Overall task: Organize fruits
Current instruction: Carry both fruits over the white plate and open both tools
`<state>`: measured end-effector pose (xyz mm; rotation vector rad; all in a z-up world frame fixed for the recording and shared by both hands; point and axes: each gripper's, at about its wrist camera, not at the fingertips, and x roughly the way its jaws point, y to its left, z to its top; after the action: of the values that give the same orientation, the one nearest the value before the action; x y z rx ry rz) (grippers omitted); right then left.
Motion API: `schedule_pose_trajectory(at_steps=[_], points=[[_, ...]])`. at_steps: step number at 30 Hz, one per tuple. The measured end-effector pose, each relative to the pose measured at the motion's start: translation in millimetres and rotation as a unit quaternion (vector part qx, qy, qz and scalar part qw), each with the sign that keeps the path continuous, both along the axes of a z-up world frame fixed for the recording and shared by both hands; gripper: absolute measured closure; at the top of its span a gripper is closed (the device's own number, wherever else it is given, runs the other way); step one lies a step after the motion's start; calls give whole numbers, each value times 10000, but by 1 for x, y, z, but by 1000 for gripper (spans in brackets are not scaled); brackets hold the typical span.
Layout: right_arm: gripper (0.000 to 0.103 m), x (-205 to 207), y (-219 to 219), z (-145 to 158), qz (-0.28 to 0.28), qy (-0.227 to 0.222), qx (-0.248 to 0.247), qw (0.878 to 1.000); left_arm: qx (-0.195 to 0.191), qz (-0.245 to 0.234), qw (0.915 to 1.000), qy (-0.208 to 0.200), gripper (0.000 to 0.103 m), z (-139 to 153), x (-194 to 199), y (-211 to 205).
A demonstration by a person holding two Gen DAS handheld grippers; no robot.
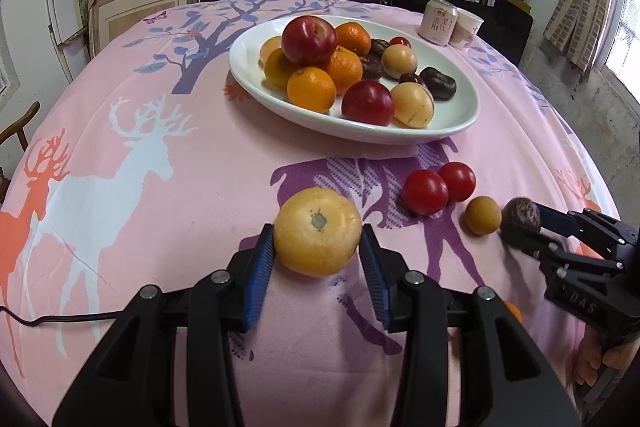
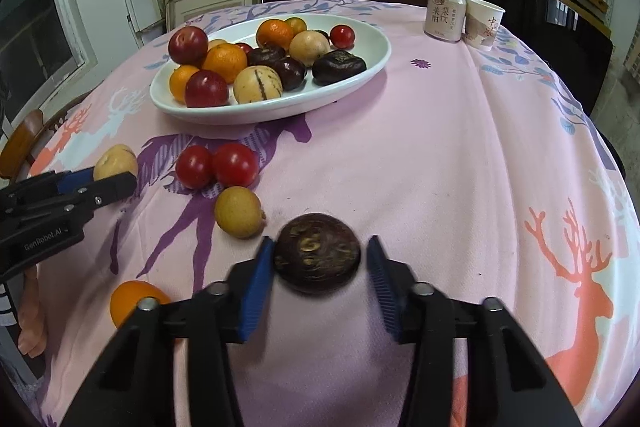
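Most of the fruit already lies heaped in the white oval plate (image 1: pixel 460 115) toward the far side of the worktop (image 1: pixel 168 227): red apples, oranges, pale yellow melons and dark purple fruits together; by that showing the task looks well past its middle. What is left lies loose on the pink cloth near the plate's front edge: two red tomatoes (image 2: pixel 218 166) touching one another, a small tan fruit (image 2: pixel 239 212) just beside them, and an orange (image 2: pixel 128 301) near the front, half hidden behind the right gripper's frame; a drinks can (image 2: pixel 446 13) and a paper cup (image 2: pixel 483 23) stand well apart at the far corner and seem no part of the work.

The left gripper (image 1: pixel 318 251) is narrowed about a pale yellow melon (image 1: pixel 317 235); the left pad touches it and the right pad stands at its edge, so it appears clamped on the melon. The right gripper (image 2: pixel 320 261) straddles a dark brown fruit (image 2: pixel 317 251); its left pad is against the skin, while a thin gap shows at the right pad, so the hold does not look fully made; whether the fruit is lifted off the cloth cannot be told.
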<state>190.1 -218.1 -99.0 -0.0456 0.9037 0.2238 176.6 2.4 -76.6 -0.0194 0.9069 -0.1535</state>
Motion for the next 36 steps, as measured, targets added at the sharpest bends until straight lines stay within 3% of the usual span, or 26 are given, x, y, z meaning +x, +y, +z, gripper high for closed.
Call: schedule_pose_trajectory(at_steps=[11,16,21,25,29,36], points=[[60,-1,-7,11,-5,-208,438,9988,32,27,9999,-127,61,2,0,-1],[60,0,-22,38,-142,-575,934,9939,65,183,9981,-588,61,34,3,5],[60,27,-24,89,-188,-930,1064,9898,46,264,9945,-1015,61,83,38,5],[60,64,-12,116,-178,-1143,1145,9867,-129,386,9927,-1136,61,103,77,8],[60,101,2,108,-174,-979,1183,9880,-157,533,9930,-1044,61,98,124,11],[60,141,30,65,30,-485,873,9950,-176,461,9965,-676,61,66,180,9]])
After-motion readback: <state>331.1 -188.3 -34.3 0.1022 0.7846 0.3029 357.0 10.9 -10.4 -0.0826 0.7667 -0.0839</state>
